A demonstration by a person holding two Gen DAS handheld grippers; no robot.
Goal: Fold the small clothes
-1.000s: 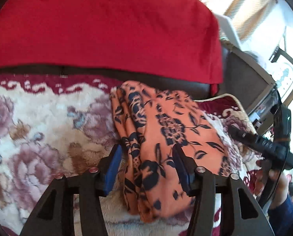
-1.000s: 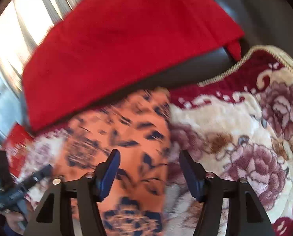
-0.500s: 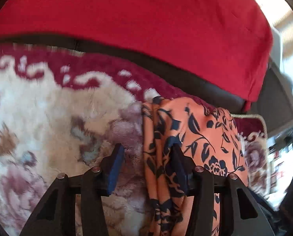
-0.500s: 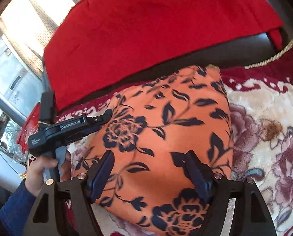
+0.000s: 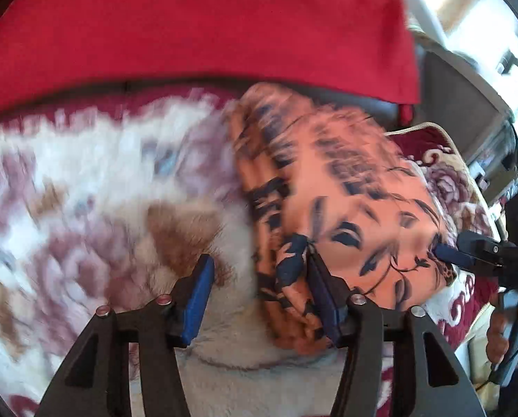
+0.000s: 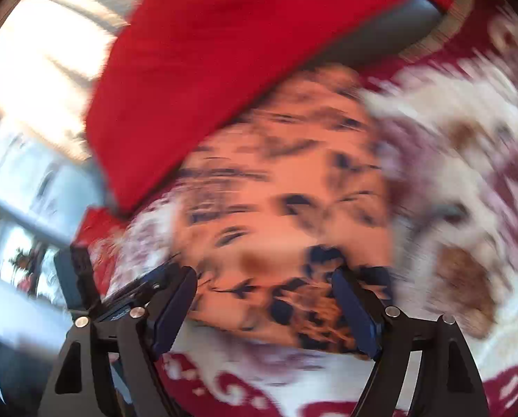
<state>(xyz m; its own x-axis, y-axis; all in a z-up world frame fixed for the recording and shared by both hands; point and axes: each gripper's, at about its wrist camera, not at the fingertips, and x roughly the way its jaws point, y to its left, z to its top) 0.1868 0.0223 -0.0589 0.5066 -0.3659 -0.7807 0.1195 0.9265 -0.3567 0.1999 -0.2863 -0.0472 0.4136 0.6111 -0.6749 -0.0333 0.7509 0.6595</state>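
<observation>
A folded orange garment with a dark blue flower print (image 5: 346,191) (image 6: 286,208) lies on a floral blanket (image 5: 67,191). My left gripper (image 5: 259,288) hovers low at its near left corner. Its jaws are opening; the folded left edge lies between them and the pads do not press it. My right gripper (image 6: 264,305) straddles the garment's near edge, its jaws also opening and not gripping the cloth. In the left wrist view the right gripper (image 5: 467,257) reaches the garment's right edge. Both views are motion-blurred.
A red cloth (image 5: 189,27) (image 6: 259,52) drapes over the dark sofa back behind the garment. The blanket (image 6: 467,173) spreads wide beside the garment. A person's hand (image 5: 502,330) holds the right gripper's handle. Bright windows and furniture lie beyond the sofa's end.
Both grippers have dropped closer to the garment's near edge and their jaws stand wider. The left wrist view has swung so more of the garment shows, with the right gripper now at its right edge.
</observation>
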